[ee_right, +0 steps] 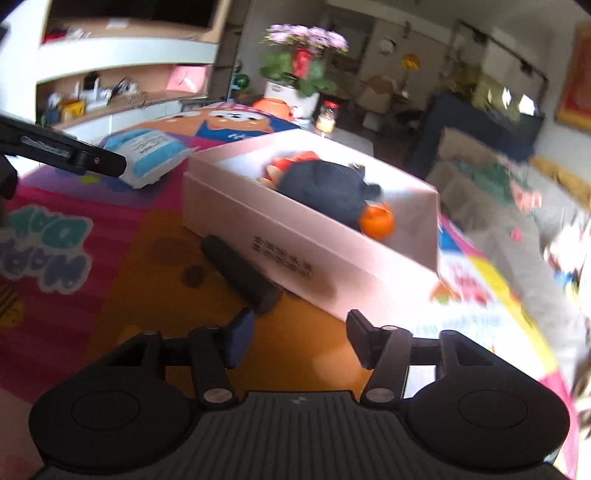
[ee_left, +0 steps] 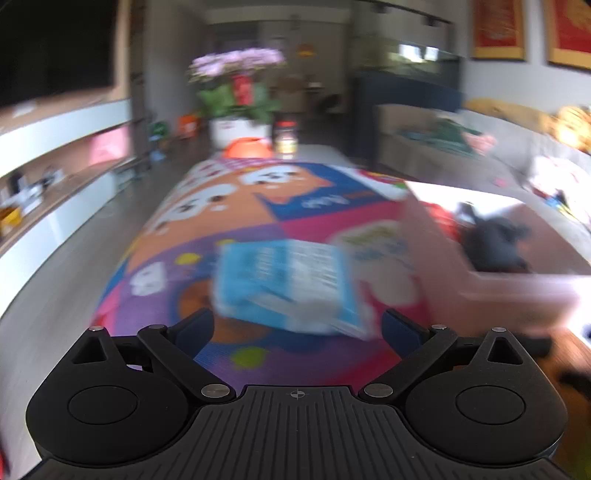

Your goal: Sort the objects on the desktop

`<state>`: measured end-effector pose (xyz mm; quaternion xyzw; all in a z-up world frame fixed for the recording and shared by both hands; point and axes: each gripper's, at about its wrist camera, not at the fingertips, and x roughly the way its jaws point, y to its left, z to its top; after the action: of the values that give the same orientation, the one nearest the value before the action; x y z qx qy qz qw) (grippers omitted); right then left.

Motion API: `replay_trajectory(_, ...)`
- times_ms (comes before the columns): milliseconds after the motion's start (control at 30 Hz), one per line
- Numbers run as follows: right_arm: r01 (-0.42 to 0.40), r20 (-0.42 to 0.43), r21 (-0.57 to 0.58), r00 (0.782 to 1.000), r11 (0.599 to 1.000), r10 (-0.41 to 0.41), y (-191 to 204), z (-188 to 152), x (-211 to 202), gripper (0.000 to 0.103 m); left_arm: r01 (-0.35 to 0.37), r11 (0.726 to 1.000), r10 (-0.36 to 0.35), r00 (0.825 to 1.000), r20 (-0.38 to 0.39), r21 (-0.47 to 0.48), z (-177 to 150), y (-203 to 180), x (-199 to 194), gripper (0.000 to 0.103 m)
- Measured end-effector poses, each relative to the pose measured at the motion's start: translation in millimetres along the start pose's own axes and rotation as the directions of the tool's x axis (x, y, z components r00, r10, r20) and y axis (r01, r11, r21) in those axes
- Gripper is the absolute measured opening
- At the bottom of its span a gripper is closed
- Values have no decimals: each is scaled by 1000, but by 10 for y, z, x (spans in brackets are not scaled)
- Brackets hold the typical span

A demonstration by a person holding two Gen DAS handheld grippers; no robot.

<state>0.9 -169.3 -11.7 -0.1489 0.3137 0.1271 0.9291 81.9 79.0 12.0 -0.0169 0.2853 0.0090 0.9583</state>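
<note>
Blue crinkly packet [ee_left: 288,284] flat on mat | left tongs [ee_left: 297,328] apart | right tongs [ee_right: 299,336] apart, near black cylinder [ee_right: 240,273]

You're in somebody's living room, pretty clearly. There's a sofa [ee_left: 491,162] piled with cushions and clutter along your right, a big dark TV [ee_left: 55,48] over a long low shelf unit [ee_left: 55,192] on your left, a potted plant with pink flowers [ee_right: 304,61] at the far end, and red framed pictures [ee_left: 498,29] on the wall.
</note>
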Motion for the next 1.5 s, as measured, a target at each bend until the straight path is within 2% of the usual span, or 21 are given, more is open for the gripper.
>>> replay_trajectory(67, -42, 5, 84, 999, 996, 41, -147, -75, -83, 80, -22, 997, 22, 1000, 2, -76, 78, 136, 102, 100)
replay_trajectory(133, -41, 21, 138, 999, 990, 38, -237, -165, -149, 87, -26, 990, 26, 1000, -5, -139, 153, 256, 217, 100)
replay_trajectory(233, -55, 17, 226, 998, 973, 52, -348, -274, -163, 87, 12, 981, -18, 999, -32, -191, 218, 341, 384, 100)
replay_trajectory(300, -59, 24, 273, 998, 960, 54, -429, -288, -168, 89, 66, 978, -78, 995, -56, -200, 206, 315, 440, 100)
replay_trajectory(333, -63, 27, 294, 998, 954, 58, -452, -291, -162, 93, 104, 975, -120, 990, -71, -198, 185, 283, 451, 100)
replay_trajectory(400, -71, 23, 318, 997, 945, 67, -495, -313, -153, 96, 220, 960, -238, 967, -94, -172, 126, 171, 396, 101)
replay_trajectory(500, -80, 27, 322, 997, 943, 75, -520, -330, -186, 99, 415, 907, -420, 897, -135, -65, 23, -37, 208, 101)
replay_trajectory(533, -80, 28, 319, 997, 944, 75, -521, -326, -191, 100, 432, 902, -429, 894, -132, -4, -6, -108, 114, 101)
replay_trajectory(567, -80, 29, 317, 997, 945, 74, -508, -315, -187, 101, 414, 908, -405, 907, -111, 71, -37, -164, 20, 101)
replay_trajectory(600, -79, 29, 316, 997, 945, 74, -506, -314, -189, 101, 366, 918, -359, 931, -72, 154, -51, -209, -61, 101)
replay_trajectory(667, -79, 28, 317, 997, 945, 74, -493, -312, -175, 101, 233, 928, -248, 969, 17, 290, -67, -269, -128, 101)
replay_trajectory(733, -78, 24, 319, 997, 944, 74, -496, -308, -167, 103, 148, 936, -169, 985, 40, 319, -26, -289, -36, 101)
replay_trajectory(833, -75, 11, 322, 997, 944, 75, -481, -302, -135, 103, 151, 960, -145, 989, -42, 236, 71, -309, 252, 101)
replay_trajectory(867, -69, 8, 323, 998, 944, 70, -477, -303, -134, 103, 131, 968, -120, 991, -64, 215, 90, -338, 353, 101)
replay_trajectory(967, -58, 5, 325, 998, 944, 60, -469, -305, -129, 103, 64, 976, -49, 996, -76, 207, 110, -414, 531, 102)
replay_trajectory(1000, -57, 4, 326, 998, 944, 59, -473, -307, -128, 103, 68, 977, -53, 996, -78, 204, 96, -421, 560, 101)
replay_trajectory(1033, -57, 1, 327, 998, 943, 60, -475, -308, -123, 103, 75, 976, -60, 995, -81, 203, 91, -422, 570, 93)
replay_trajectory(1067, -58, -2, 328, 998, 943, 62, -476, -309, -118, 103, 76, 974, -59, 995, -84, 214, 77, -432, 556, 79)
replay_trajectory(1167, -60, -12, 335, 998, 940, 68, -477, -306, -93, 103, 59, 970, -44, 997, -68, 237, 59, -431, 526, 68)
replay_trajectory(1367, -47, -20, 338, 998, 940, 57, -468, -308, -85, 103, 102, 973, -88, 993, -76, 207, -60, -398, 261, 64)
replay_trajectory(1500, -36, -32, 331, 998, 943, 49, -448, -299, -67, 103, 211, 959, -196, 976, -94, 190, -348, -462, -216, 64)
